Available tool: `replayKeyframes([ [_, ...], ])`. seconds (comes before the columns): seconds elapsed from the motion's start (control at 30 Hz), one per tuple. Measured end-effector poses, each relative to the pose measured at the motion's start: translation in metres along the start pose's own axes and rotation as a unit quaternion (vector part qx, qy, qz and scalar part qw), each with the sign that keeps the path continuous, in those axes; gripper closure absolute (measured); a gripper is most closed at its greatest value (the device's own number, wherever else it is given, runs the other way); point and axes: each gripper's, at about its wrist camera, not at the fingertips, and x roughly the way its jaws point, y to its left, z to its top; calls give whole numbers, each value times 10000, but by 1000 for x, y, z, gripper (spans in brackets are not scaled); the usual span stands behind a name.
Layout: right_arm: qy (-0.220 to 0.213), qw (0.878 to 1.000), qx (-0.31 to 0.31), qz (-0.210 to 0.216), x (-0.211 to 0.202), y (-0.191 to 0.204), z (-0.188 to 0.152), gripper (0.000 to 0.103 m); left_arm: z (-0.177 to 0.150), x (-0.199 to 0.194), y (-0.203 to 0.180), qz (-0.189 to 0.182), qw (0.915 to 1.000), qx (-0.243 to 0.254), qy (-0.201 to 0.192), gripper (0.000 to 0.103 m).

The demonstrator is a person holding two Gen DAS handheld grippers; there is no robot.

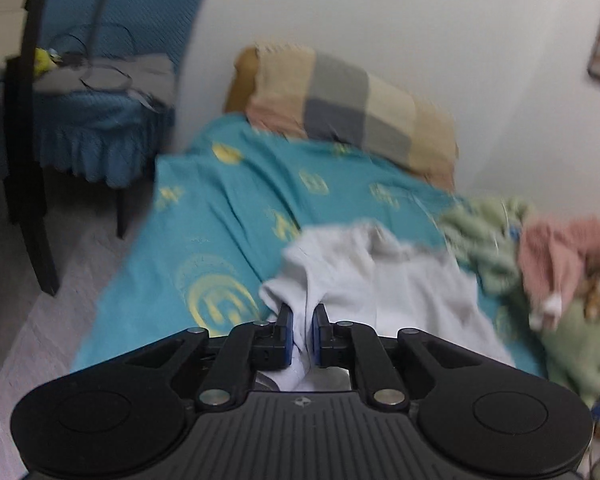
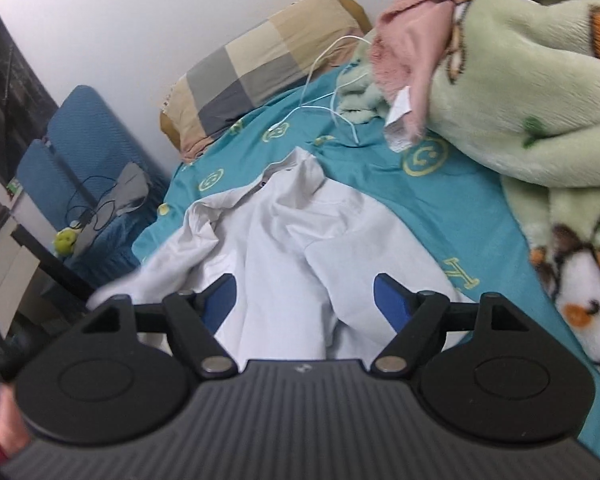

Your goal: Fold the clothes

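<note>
A white shirt lies crumpled on a teal bed sheet, collar toward the pillow. It also shows in the left wrist view. My left gripper is shut on a bunched edge of the white shirt, cloth pinched between the blue pads. My right gripper is open and empty, its blue fingers spread wide just above the shirt's lower part.
A checked pillow lies at the head of the bed against the white wall. A green fleece blanket and a pink cloth are heaped on the right. A white cable lies on the sheet. A blue chair stands beside the bed.
</note>
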Motion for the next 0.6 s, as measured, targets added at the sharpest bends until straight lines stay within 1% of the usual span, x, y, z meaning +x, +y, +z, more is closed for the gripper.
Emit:
replayKeyframes([
  [0.07, 59, 10000, 18, 14, 6, -1, 1, 25, 29, 8, 25, 236, 9994, -237, -134, 95],
  [0.1, 106, 9999, 54, 6, 10, -2, 2, 25, 40, 15, 36, 410, 9985, -312, -178, 95],
  [0.13, 153, 9998, 91, -2, 14, -4, 2, 25, 51, 22, 47, 583, 9973, -388, -223, 99],
  [0.17, 193, 9997, 132, -15, 17, -6, 2, 25, 62, 29, 58, 756, 9957, -463, -267, 99],
  [0.23, 222, 9994, 275, -48, 22, -13, 4, 25, 68, 53, 81, 1242, 9905, -552, -218, 99],
  [0.27, 224, 9991, 365, -60, 24, -17, 6, 25, 66, 67, 92, 1451, 9873, -632, -98, 98],
  [0.43, 215, 9951, 962, -94, 27, -45, 14, 25, 41, 85, 97, 1616, 9852, -507, 277, 97],
  [0.47, 217, 9937, 1096, -96, 28, -51, 16, 25, 36, 88, 98, 1640, 9847, -475, 348, 92],
  [0.5, 220, 9921, 1230, -98, 28, -57, 17, 25, 34, 83, 94, 1611, 9854, -423, 367, 89],
  [0.57, 241, 9885, 1492, -88, 28, -68, 20, 25, 31, 62, 83, 1523, 9875, -274, 311, 78],
  [0.6, 279, 9866, 1608, -65, 28, -73, 21, 25, 28, 47, 75, 1472, 9887, -136, 239, 74],
])
